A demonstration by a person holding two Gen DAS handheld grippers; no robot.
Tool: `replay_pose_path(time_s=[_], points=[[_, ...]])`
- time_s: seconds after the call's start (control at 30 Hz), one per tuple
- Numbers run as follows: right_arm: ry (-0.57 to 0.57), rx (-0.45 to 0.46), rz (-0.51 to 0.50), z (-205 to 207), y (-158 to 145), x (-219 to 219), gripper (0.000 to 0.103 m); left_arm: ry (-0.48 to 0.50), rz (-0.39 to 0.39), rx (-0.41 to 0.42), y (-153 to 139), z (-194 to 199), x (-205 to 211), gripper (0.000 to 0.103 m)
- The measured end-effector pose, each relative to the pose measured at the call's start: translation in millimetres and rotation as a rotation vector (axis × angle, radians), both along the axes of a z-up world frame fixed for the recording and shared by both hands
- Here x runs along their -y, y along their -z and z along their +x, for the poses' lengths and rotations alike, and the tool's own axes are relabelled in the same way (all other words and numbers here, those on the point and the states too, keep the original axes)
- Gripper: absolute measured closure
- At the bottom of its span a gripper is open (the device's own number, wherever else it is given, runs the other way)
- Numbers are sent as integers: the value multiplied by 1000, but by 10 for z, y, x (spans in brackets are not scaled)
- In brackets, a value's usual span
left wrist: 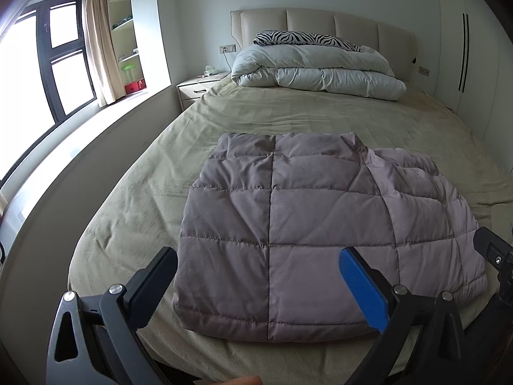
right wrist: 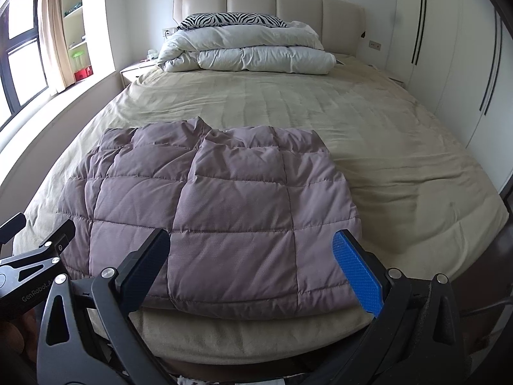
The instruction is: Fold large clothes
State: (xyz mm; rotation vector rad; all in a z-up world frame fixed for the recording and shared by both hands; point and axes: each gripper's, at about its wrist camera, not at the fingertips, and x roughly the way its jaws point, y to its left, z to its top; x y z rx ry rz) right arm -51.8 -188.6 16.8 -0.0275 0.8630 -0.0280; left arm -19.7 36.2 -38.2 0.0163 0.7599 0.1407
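A mauve quilted puffer garment (left wrist: 307, 224) lies folded into a rough rectangle on the near part of the bed; it also shows in the right wrist view (right wrist: 218, 211). My left gripper (left wrist: 259, 263) is open and empty, held just above the garment's near left edge. My right gripper (right wrist: 253, 250) is open and empty, above the garment's near right edge. Each gripper has one black finger and one blue pad (right wrist: 356, 272). The right gripper shows at the right edge of the left view (left wrist: 493, 253), and the left gripper at the left edge of the right view (right wrist: 41, 250).
The bed (left wrist: 288, 112) has a beige sheet. A folded white duvet (left wrist: 317, 67) and a zebra pillow (left wrist: 304, 38) lie at the headboard. A nightstand (left wrist: 195, 88) and a window ledge stand on the left, a white wardrobe (right wrist: 449, 48) on the right.
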Motion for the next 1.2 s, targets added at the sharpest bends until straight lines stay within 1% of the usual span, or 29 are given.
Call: replay_pose_path(time_s=[1.2], points=[[3, -1, 1, -15, 47, 4, 0, 4, -1, -6, 16, -4, 40, 0]])
